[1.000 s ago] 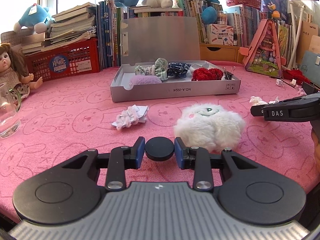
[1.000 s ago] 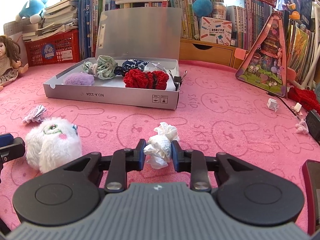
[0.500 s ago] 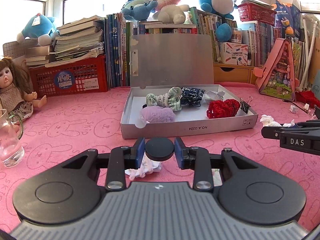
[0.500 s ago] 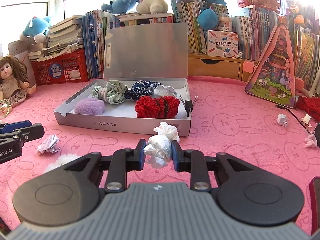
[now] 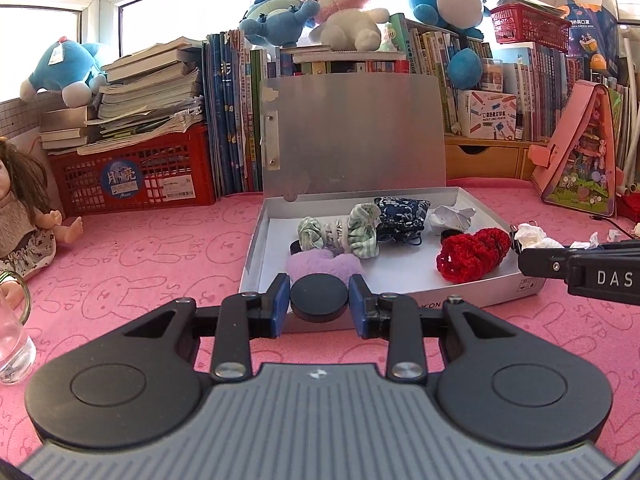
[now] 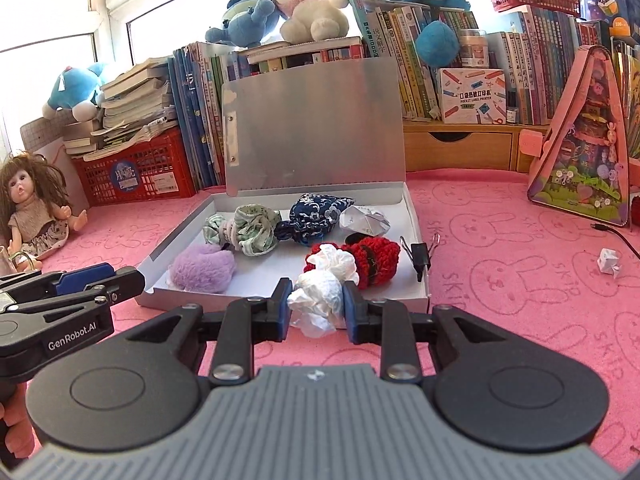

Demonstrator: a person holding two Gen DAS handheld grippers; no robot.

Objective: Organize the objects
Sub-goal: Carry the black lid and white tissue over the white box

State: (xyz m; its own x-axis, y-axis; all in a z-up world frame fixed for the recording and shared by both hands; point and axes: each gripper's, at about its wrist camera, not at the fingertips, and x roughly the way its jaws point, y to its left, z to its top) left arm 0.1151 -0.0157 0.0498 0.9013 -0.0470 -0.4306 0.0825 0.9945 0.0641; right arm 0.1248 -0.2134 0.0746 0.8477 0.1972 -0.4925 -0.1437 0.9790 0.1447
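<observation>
Both tongs had risen from the pink tabletop (image 5: 140, 248) toward the open box (image 6: 416, 216), left tongs (image 5: 319, 305) clamped on a black disc (image 5: 319, 298), right tongs (image 6: 315, 307) clamped on crumpled white paper (image 6: 320, 292), evidently carried for dropping inside.

Beyond the left claw (image 5: 319, 304), its round black disc (image 5: 319, 298) covers the near edge of the fluffy lilac pompom (image 5: 320, 266). Left of that claw, the clear glass jug (image 5: 12, 344) is cut by the frame edge. Ahead of the right claw (image 6: 315, 307), its crumpled white paper wad (image 6: 325, 288) hides part of the red crocheted scrunchie (image 6: 380, 258).
</observation>
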